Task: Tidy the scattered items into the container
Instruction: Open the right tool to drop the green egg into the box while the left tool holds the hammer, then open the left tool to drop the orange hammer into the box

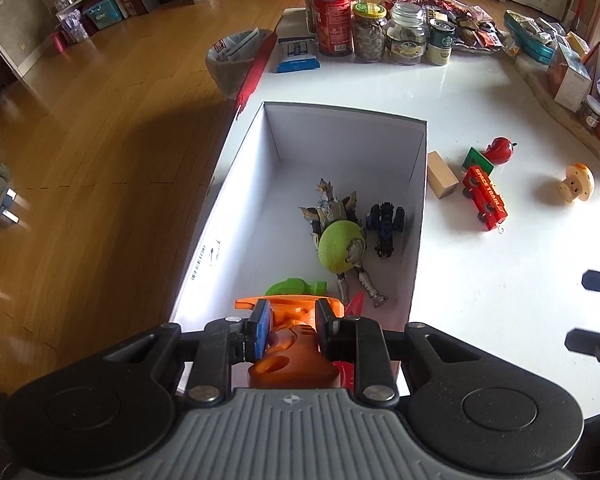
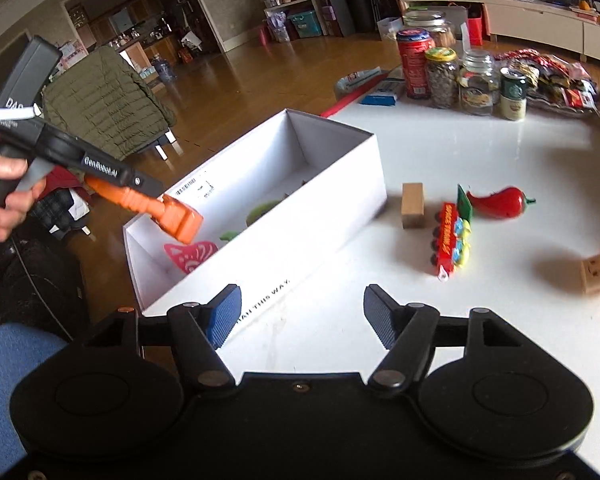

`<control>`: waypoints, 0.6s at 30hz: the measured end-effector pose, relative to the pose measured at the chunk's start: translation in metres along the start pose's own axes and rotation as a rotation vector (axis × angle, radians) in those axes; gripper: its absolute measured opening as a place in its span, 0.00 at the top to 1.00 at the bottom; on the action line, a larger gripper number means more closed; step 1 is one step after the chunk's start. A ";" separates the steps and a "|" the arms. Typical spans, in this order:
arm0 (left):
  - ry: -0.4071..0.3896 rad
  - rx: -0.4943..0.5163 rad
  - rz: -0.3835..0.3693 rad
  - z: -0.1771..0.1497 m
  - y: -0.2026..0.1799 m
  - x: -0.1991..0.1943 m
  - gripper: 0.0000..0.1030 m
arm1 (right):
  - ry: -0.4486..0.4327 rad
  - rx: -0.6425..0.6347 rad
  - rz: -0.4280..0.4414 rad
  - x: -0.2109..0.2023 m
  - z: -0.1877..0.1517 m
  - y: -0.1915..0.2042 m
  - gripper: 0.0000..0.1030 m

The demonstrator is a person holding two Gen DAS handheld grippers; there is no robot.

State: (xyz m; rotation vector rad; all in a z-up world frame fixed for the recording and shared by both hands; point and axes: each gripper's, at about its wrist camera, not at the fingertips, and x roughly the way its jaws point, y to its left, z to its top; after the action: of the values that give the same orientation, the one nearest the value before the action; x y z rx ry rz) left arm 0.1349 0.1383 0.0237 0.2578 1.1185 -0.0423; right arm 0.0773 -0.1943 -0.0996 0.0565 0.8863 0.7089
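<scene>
- Orange toy hammer (image 1: pixel 290 344) sits pinched in the left gripper (image 1: pixel 288 326), above the white box's (image 2: pixel 260 236) near end.
- Right gripper (image 2: pixel 301 312) hovers spread, holding nothing, over the table (image 2: pixel 439 152).
- Red train (image 2: pixel 451 238) lies outside the box.

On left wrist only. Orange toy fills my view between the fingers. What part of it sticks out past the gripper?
Observer: The orange toy is a hammer; its blocky head hangs over the near end of the box.
Operator: Right gripper state?
Observer: The right gripper is open and empty, over the table beside the box.
Operator: Any writing on the box?
Observer: Yes, its long outer side reads partly "THIS WAY."
</scene>
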 end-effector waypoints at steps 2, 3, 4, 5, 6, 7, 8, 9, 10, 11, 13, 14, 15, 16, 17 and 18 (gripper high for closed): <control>-0.002 0.016 0.019 0.005 -0.002 -0.003 0.76 | 0.018 0.032 0.008 0.000 -0.009 -0.007 0.37; 0.003 0.030 0.036 0.007 -0.003 -0.003 0.76 | 0.028 0.041 0.005 0.001 -0.010 -0.009 0.37; 0.008 0.038 0.047 0.009 -0.004 -0.003 0.76 | 0.037 0.045 0.006 0.001 -0.012 -0.010 0.37; 0.017 0.045 0.058 0.010 -0.004 -0.002 0.76 | 0.043 0.046 0.010 0.001 -0.013 -0.011 0.37; 0.032 0.054 0.067 0.011 -0.004 0.000 0.76 | 0.045 0.047 0.013 0.002 -0.013 -0.011 0.37; 0.048 0.061 0.074 0.012 -0.003 0.004 0.76 | 0.051 0.049 0.017 0.001 -0.016 -0.013 0.37; 0.067 0.064 0.078 0.013 -0.002 0.008 0.76 | 0.051 0.051 0.020 0.001 -0.016 -0.013 0.37; 0.082 0.065 0.080 0.012 0.000 0.012 0.76 | 0.047 0.053 0.023 0.000 -0.017 -0.013 0.37; 0.096 0.066 0.081 0.012 0.001 0.015 0.76 | 0.044 0.053 0.028 -0.003 -0.020 -0.012 0.37; 0.109 0.068 0.084 0.012 0.002 0.018 0.76 | 0.043 0.053 0.032 -0.004 -0.021 -0.013 0.37; 0.119 0.074 0.093 0.011 0.002 0.022 0.76 | 0.036 0.053 0.035 -0.007 -0.024 -0.012 0.37; 0.122 0.078 0.093 0.011 0.002 0.024 0.76 | 0.036 0.054 0.037 -0.006 -0.024 -0.014 0.37; 0.126 0.080 0.091 0.011 0.001 0.025 0.76 | 0.035 0.057 0.037 -0.006 -0.023 -0.015 0.37; 0.127 0.081 0.088 0.011 0.001 0.026 0.76 | 0.034 0.062 0.036 -0.006 -0.024 -0.016 0.37; 0.128 0.085 0.086 0.012 0.000 0.027 0.76 | 0.035 0.067 0.037 -0.006 -0.024 -0.017 0.36; 0.130 0.091 0.085 0.013 -0.002 0.028 0.76 | 0.039 0.070 0.037 -0.005 -0.025 -0.018 0.37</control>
State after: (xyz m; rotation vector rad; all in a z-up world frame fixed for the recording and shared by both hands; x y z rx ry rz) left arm 0.1578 0.1362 0.0038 0.3938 1.2350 -0.0015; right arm 0.0666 -0.2167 -0.1180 0.1224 0.9493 0.7155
